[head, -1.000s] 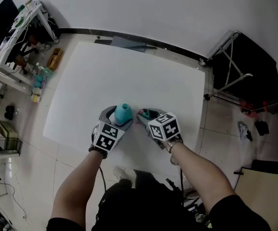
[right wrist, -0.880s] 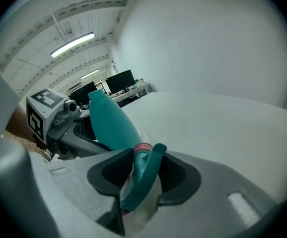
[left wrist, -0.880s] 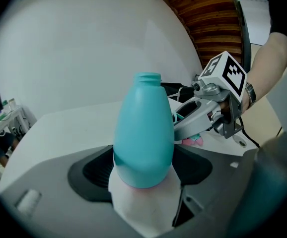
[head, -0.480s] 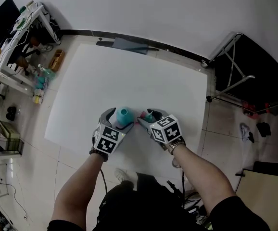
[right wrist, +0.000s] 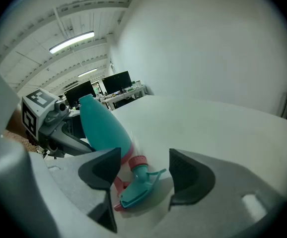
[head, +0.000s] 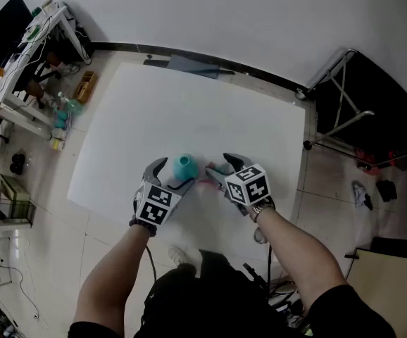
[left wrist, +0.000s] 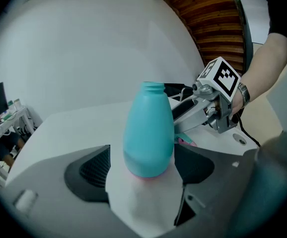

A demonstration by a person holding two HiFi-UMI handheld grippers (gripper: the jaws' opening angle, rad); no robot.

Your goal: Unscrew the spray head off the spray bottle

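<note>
From the head view, we see the teal spray bottle (head: 184, 166) standing on the white worktop (head: 189, 104), with the left gripper (head: 177, 172) set around it. Just beside it the right gripper (head: 219, 165) hangs over the spray head (head: 216, 170), which lies on the worktop. We judge the two are side by side because one steadied the body while the other twisted the top.

In the left gripper view, the bottle (left wrist: 148, 133) is upright between the jaws with its neck bare and open at the top. These jaws have just been opening and now stand very wide. We can see a gap on one side and the other pad only near the bottle, so nothing is clamped. By our reading the left gripper is letting go because the body no longer needs bracing.

In the right gripper view, the spray head (right wrist: 136, 182) is lying on its side between the jaws, with its pink collar up, teal trigger out and pink tube trailing. These jaws have also just been opening. They are well apart and touch nothing, so the head rests on the worktop alone. The bottle sits just beyond it. We judge the head is off and laid down, so the unscrewing looks done.

By our count there is one bottle, one spray head, two grippers and one worktop.
</note>
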